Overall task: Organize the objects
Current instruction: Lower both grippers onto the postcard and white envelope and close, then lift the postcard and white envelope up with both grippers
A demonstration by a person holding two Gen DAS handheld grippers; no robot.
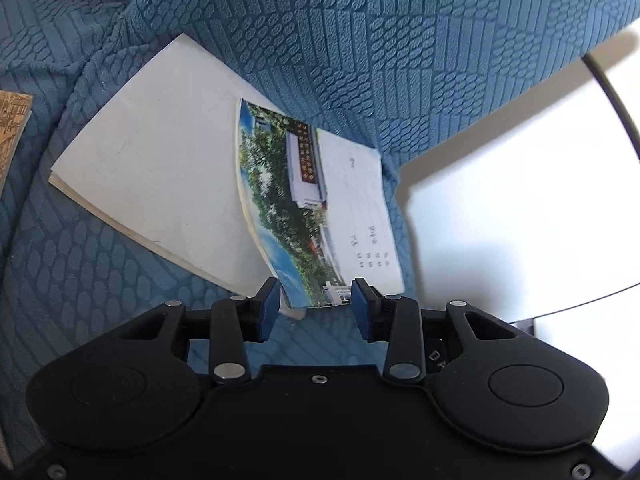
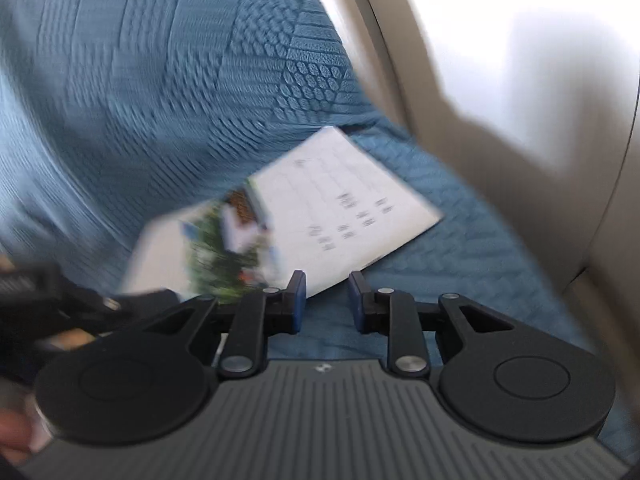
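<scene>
My left gripper (image 1: 315, 307) stands open around the near edge of the photo-covered booklet (image 1: 320, 204), pads not pressing it. The booklet lies on a white booklet (image 1: 152, 176) on blue textured fabric (image 1: 360, 40). My right gripper (image 2: 327, 300) (view blurred) is open and empty.

A blue sofa cover (image 1: 360, 40) with bumpy patterns was spread over the seat and back. A white booklet (image 1: 160, 168) was laid flat on the seat. A second booklet (image 1: 344, 208), with a picture of trees and a building, was laid partly on top of it, to its right. A brown printed paper (image 1: 12, 128) was seen well to the left of the white booklet.
</scene>
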